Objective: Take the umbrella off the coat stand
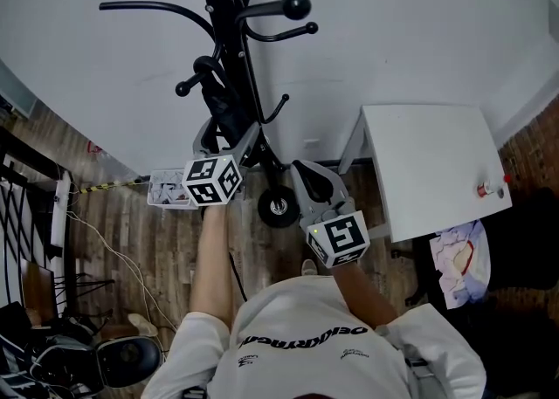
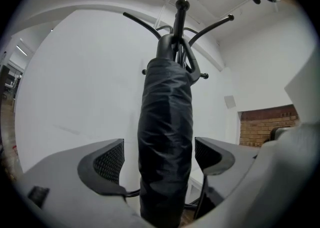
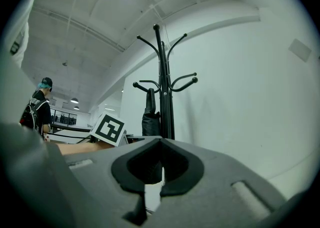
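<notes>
Room w/ a white wall [image 1: 419, 30] and a wood floor [image 1: 131, 223].

Head view: we look down on a black coat stand [image 1: 223, 30] next to the wall. The black umbrella [image 1: 223, 109] hangs on it, folded up, close to the pole. Our L gripper [image 1: 229, 131] is right at the umbrella, one finger on each side. Our R gripper [image 1: 306, 175] is lower and to the right, apart from the stand. A white table [image 1: 428, 161] is on the right, by the wall. A small black wheel [image 1: 278, 207] sits on the floor btw the two grippers.

L gripper view: the wall [image 2: 75, 72] fills the back, w/ a bit of brick [image 2: 267, 122] at the right. The umbrella [image 2: 165, 137] hangs straight down the middle, w/ its top up at the hooks of the coat stand [image 2: 181, 17]. The L gripper [image 2: 159, 159] is wide open. The umbrella is btw its fingers [image 2: 107, 164]. We see a gap on the left side; on the right side the finger is v. close, and we can't tell if it touches. It's not squeezing.

R gripper view: big white room w/ a high ceiling. The coat stand [image 3: 162, 82] is farther off, and the umbrella [image 3: 150, 114] hangs on its left side. The R gripper [image 3: 160, 144] is closed, tips together, w/ nothing in it. The L gripper's marker cube [image 3: 110, 128] and our arm [image 3: 80, 147] show at the left, near the umbrella. A person [image 3: 37, 110] stands far back on the left.
</notes>
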### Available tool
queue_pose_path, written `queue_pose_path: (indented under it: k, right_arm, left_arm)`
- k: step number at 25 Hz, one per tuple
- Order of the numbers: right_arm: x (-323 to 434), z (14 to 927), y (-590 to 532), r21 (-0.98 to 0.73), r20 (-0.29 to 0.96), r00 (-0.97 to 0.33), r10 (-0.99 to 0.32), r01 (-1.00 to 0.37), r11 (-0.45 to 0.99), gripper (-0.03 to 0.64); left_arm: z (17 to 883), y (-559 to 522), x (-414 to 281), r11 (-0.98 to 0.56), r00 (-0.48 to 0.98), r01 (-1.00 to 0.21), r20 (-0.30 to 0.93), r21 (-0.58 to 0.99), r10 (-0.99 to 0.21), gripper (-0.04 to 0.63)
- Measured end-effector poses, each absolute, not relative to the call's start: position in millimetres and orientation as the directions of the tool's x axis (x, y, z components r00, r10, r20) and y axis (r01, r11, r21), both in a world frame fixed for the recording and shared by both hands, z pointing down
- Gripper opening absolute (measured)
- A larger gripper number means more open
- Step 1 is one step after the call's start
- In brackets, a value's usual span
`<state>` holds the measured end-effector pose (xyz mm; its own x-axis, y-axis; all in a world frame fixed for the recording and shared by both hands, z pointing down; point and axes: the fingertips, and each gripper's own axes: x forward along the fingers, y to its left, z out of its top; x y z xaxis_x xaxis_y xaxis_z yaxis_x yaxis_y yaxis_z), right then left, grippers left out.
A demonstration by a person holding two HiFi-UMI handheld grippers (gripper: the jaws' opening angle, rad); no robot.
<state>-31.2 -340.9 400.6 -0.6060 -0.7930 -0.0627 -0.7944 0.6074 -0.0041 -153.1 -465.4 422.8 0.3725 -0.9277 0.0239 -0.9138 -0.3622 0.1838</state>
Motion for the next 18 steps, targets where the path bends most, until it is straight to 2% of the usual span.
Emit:
queue_pose_path:
  k: [16, 18]
  right_arm:
    - [-12.2, 408.5, -354.2, -0.020, -0.052, -0.570, -0.820, -0.820, 0.572, 0.000]
    - [-8.3, 407.6, -354.1, -0.019, -0.053, -0.564, -0.824, -0.824, 0.566, 0.000]
  left_arm:
    - [430.6, -500.7, -137.0, -0.440, 0.450, -0.883, 0.031, 0.161, -0.892, 0.431]
    - [430.0, -500.4, -135.7, -0.439, 0.449, -0.884, 0.032, 0.162, -0.893, 0.414]
